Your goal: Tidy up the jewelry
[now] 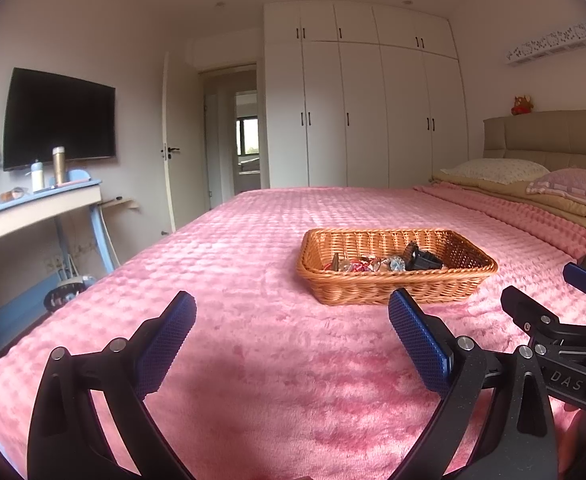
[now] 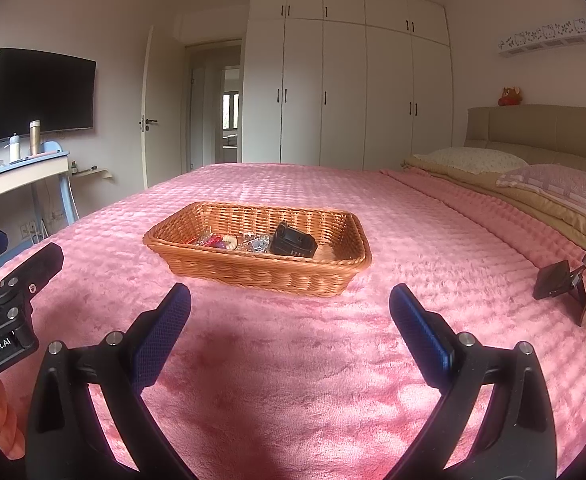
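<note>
A woven wicker basket [image 1: 393,290] sits on the pink bedspread ahead of both grippers. Inside lie mixed jewelry pieces [image 1: 367,265] and a black box-like item [image 1: 423,259]. The right wrist view shows the same basket [image 2: 261,274], jewelry [image 2: 229,242] and black item [image 2: 293,242]. My left gripper [image 1: 292,304] is open and holds nothing, a short way before the basket's left front. My right gripper [image 2: 291,296] is also open and holds nothing, just short of the basket's front wall. Both hover over the blanket, side by side.
A small black stand with a wooden disc [image 2: 561,280] rests on the bed at the right. Pillows [image 2: 473,160] and the headboard lie far right. A desk [image 1: 37,204] with bottles, a wall TV and white wardrobes stand beyond the bed. A hand [image 2: 1,420] shows at the lower left.
</note>
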Demonstrator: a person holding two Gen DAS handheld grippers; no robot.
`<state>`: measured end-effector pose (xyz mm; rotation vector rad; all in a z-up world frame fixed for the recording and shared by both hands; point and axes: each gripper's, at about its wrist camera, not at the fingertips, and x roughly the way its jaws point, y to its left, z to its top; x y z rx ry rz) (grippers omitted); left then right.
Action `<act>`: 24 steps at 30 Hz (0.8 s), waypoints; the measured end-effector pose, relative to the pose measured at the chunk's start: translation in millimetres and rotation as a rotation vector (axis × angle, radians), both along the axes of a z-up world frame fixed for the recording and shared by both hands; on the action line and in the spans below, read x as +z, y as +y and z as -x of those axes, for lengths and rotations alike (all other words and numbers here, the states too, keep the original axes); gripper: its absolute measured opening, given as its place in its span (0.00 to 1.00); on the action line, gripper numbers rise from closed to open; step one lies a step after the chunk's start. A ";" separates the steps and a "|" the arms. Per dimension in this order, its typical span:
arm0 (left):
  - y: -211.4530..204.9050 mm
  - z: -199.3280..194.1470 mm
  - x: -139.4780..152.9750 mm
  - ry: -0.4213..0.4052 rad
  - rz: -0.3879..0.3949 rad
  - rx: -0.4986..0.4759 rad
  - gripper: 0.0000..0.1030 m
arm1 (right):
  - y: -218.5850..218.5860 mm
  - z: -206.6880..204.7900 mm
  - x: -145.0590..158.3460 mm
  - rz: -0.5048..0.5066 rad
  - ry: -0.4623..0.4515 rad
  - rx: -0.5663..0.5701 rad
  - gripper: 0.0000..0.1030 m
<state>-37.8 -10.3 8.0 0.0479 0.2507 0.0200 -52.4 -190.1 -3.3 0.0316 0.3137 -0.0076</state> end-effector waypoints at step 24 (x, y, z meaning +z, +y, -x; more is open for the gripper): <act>-1.5 -2.0 -0.8 0.010 -0.001 -0.007 0.91 | 2.0 -1.5 -1.8 0.013 0.003 0.001 0.92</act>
